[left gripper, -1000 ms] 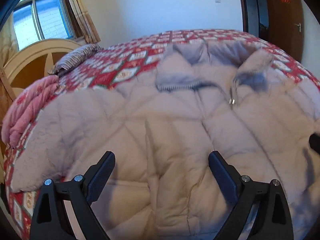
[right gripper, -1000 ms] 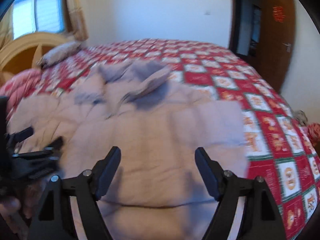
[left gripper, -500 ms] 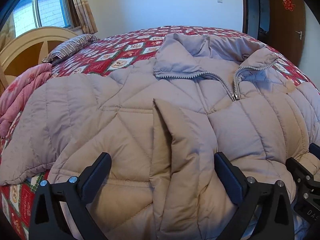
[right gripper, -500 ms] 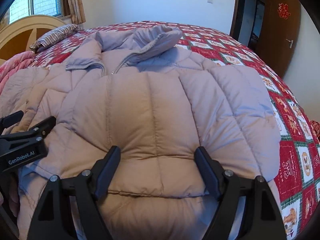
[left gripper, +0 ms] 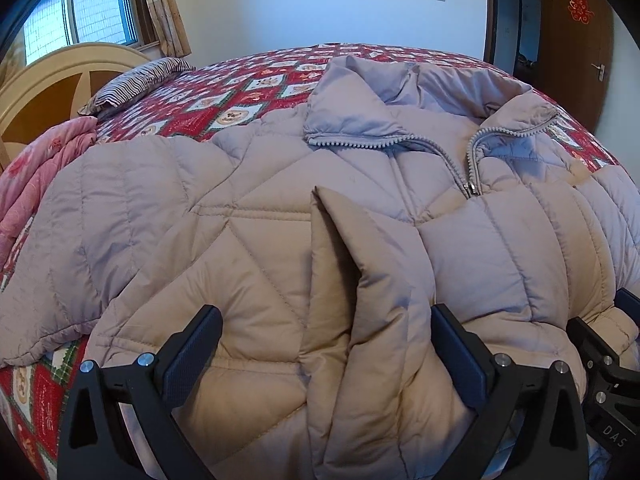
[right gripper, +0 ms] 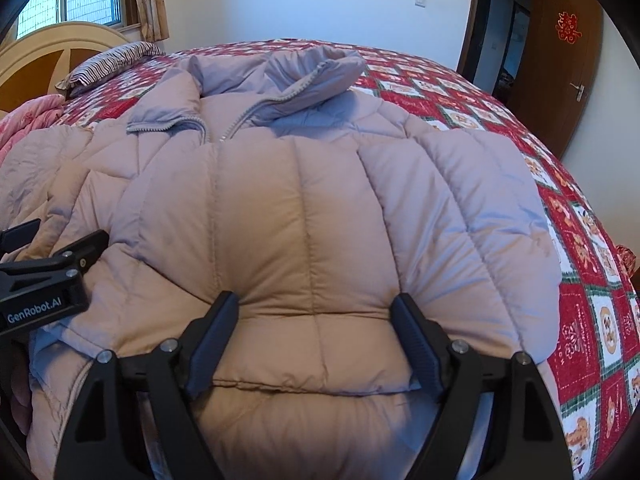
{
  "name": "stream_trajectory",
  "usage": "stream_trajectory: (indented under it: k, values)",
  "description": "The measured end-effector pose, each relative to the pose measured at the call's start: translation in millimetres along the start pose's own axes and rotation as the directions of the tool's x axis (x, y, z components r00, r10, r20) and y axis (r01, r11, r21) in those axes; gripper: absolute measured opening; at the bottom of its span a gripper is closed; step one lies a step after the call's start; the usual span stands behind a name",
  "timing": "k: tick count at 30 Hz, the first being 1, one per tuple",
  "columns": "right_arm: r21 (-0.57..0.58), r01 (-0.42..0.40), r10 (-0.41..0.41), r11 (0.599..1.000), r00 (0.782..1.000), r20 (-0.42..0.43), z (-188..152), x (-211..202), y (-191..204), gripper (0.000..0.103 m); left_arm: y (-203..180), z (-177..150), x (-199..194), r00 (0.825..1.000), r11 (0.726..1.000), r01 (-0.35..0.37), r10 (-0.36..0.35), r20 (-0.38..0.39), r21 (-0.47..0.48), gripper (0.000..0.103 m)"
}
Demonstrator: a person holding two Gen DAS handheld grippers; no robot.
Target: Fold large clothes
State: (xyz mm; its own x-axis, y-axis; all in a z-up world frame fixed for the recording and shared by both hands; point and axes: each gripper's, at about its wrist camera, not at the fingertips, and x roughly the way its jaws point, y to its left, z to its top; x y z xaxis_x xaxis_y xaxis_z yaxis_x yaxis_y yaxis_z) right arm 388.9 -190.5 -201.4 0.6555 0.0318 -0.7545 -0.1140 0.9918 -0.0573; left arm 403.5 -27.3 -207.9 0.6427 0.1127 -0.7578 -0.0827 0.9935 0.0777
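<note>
A large pale quilted down jacket (left gripper: 280, 208) lies front up and zipped on the bed, collar (left gripper: 360, 96) at the far end. My left gripper (left gripper: 325, 312) hovers open and wide over its near hem, a raised fold of fabric (left gripper: 360, 264) between the fingers. My right gripper (right gripper: 316, 300) is open over the hem of the jacket (right gripper: 304, 208) further right, a puffy panel bulging between its fingers. Each gripper shows in the other's view: the left gripper (right gripper: 64, 236) at the left edge, the right gripper (left gripper: 604, 312) at the right edge.
The bed has a red patchwork cover (right gripper: 580, 320). A striped pillow (left gripper: 140, 80) and a pink blanket (left gripper: 36, 168) lie at the far left by the wooden headboard (left gripper: 48, 92). A brown door (right gripper: 560, 64) stands open at the right.
Both views have cleared from blur and sit closer to the jacket's hem. The right gripper has sunk toward it and now shows in the left view. The left jaws widened slightly.
</note>
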Motion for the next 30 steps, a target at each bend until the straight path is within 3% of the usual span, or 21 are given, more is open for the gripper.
stream_trajectory:
  k: [8, 12, 15, 17, 21, 23, 26, 28, 29, 30]
  values:
    - [-0.002, 0.004, -0.004, 1.000, 1.000, -0.001, 1, -1, 0, 0.084, 13, 7, -18, 0.999, 0.999, 0.040, -0.040, -0.012, -0.016, 0.102]
    - [0.011, -0.011, 0.011, 1.000, 0.999, 0.035, 1, -25, -6, 0.087, 61, 15, -73, 0.991, 0.996, 0.067, -0.061, 0.115, -0.050, 0.102]
    - [0.000, 0.011, -0.011, 1.000, 0.994, 0.111, -6, -56, -3, 0.100, 113, 11, -97, 0.986, 0.998, -0.010, 0.020, 0.168, -0.061, 0.102]
    - [-0.022, -0.008, 0.011, 1.000, 0.992, 0.129, -12, -70, 3, 0.101, 165, 2, -99, 0.981, 0.989, -0.094, 0.111, 0.157, -0.113, 0.102]
    - [-0.101, -0.039, 0.054, 0.994, 0.987, 0.151, -31, -92, 23, 0.101, 279, -29, -82, 0.947, 0.919, -0.295, 0.318, 0.048, -0.261, 0.102]
    - [-0.148, -0.039, 0.064, 0.988, 0.984, 0.167, -40, -97, 34, 0.101, 340, -50, -72, 0.916, 0.856, -0.389, 0.398, -0.045, -0.340, 0.102]
    - [-0.213, -0.015, 0.057, 0.977, 0.980, 0.189, -49, -99, 48, 0.101, 398, -74, -64, 0.874, 0.766, -0.477, 0.467, -0.136, -0.430, 0.102]
    - [-0.246, -0.006, 0.053, 0.969, 0.981, 0.185, -51, -97, 55, 0.101, 428, -85, -60, 0.858, 0.714, -0.503, 0.480, -0.183, -0.488, 0.102]
    - [-0.255, -0.001, 0.049, 0.967, 0.982, 0.182, -52, -96, 56, 0.101, 434, -91, -59, 0.859, 0.703, -0.501, 0.474, -0.192, -0.505, 0.102]
    - [-0.261, 0.002, 0.047, 0.965, 0.983, 0.180, -52, -96, 59, 0.101, 436, -93, -56, 0.873, 0.708, -0.477, 0.450, -0.187, -0.520, 0.102]
